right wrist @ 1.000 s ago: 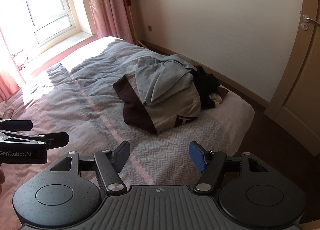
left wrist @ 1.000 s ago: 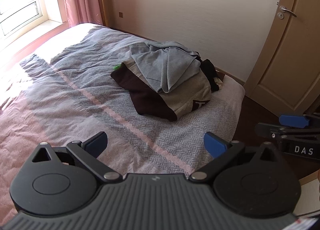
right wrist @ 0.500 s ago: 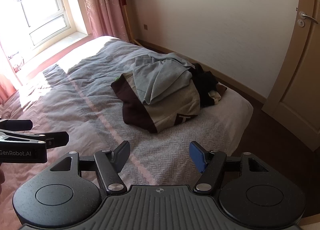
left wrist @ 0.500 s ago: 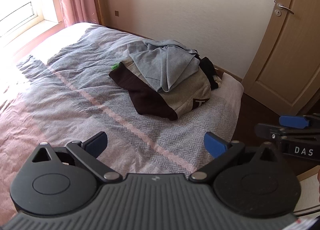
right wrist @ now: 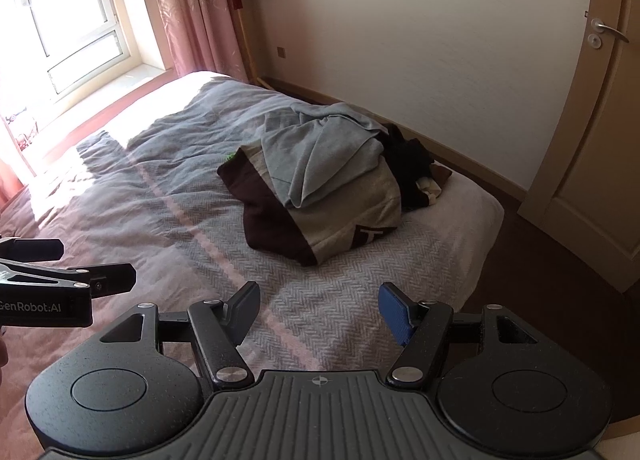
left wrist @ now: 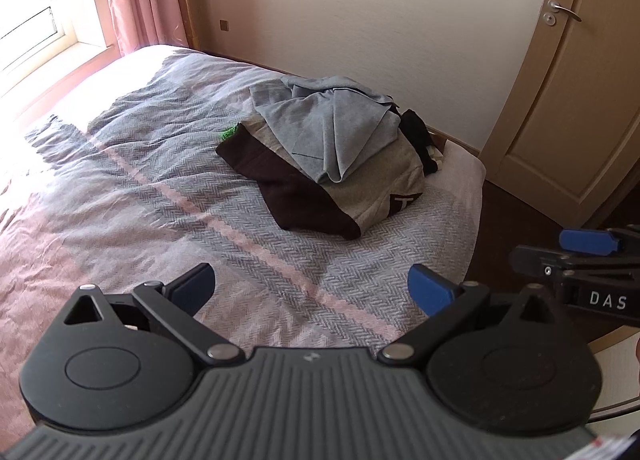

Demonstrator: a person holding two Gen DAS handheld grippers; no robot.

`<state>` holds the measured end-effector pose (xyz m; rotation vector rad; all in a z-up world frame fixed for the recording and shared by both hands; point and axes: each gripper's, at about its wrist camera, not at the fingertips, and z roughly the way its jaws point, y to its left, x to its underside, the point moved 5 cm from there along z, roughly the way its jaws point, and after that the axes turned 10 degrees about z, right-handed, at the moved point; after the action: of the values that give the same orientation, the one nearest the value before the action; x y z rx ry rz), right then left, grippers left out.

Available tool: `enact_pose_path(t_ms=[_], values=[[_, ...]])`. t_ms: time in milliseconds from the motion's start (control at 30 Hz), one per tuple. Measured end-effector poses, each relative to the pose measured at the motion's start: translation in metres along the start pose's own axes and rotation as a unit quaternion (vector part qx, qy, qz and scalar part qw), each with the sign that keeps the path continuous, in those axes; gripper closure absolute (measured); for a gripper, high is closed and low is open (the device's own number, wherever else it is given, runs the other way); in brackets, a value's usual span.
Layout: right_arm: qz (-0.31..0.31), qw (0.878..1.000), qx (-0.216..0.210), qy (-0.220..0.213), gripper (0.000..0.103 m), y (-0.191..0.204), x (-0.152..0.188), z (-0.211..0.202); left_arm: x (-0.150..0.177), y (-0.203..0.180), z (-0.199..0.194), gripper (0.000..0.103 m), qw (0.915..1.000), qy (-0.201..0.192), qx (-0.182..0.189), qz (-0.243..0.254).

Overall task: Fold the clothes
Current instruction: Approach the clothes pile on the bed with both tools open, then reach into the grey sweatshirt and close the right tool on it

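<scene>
Both claws, left claw (left wrist: pixel 311 287) and right claw (right wrist: pixel 319 312), agape, empty; clothes pile (left wrist: pixel 336 155) beyond (underlayers hidden).

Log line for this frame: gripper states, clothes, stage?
left hand-held gripper: open, empty | right hand-held gripper: open, empty | clothes pile: unfolded heap on bed, untouched | stage: approach, no grasp yet

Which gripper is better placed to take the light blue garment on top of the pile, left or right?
Probably the right gripper. Both grippers are open and empty, but the light blue garment lies nearly straight ahead of it, while it lies slightly right of the left gripper.
</scene>
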<state>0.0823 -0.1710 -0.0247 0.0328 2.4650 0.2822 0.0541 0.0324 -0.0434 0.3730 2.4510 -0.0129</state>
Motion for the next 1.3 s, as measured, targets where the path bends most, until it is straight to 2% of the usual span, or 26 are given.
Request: enact_pose_path(t_ms=[433, 800, 1033, 1300], values=[[0.008, 1.000, 0.016, -0.006, 0.040, 0.028, 0.008, 0.004, 0.006, 0.027, 0.003, 0.002, 0.9998, -0.005, 0.015, 0.011], [0.025, 1.000, 0.019, 0.000, 0.040, 0.032, 0.011, 0.014, 0.009, 0.042, 0.013, 0.002, 0.9995, 0.003, 0.031, 0.009], [0.047, 0.999, -0.003, 0.006, 0.040, 0.018, 0.000, 0.031, 0.004, 0.046, 0.041, 0.002, 0.9989, 0.022, 0.042, -0.001], [0.052, 0.998, -0.011, 0.015, 0.041, 0.000, -0.033, 0.082, -0.022, 0.054, 0.085, 0.004, 0.9988, 0.022, 0.038, -0.022]])
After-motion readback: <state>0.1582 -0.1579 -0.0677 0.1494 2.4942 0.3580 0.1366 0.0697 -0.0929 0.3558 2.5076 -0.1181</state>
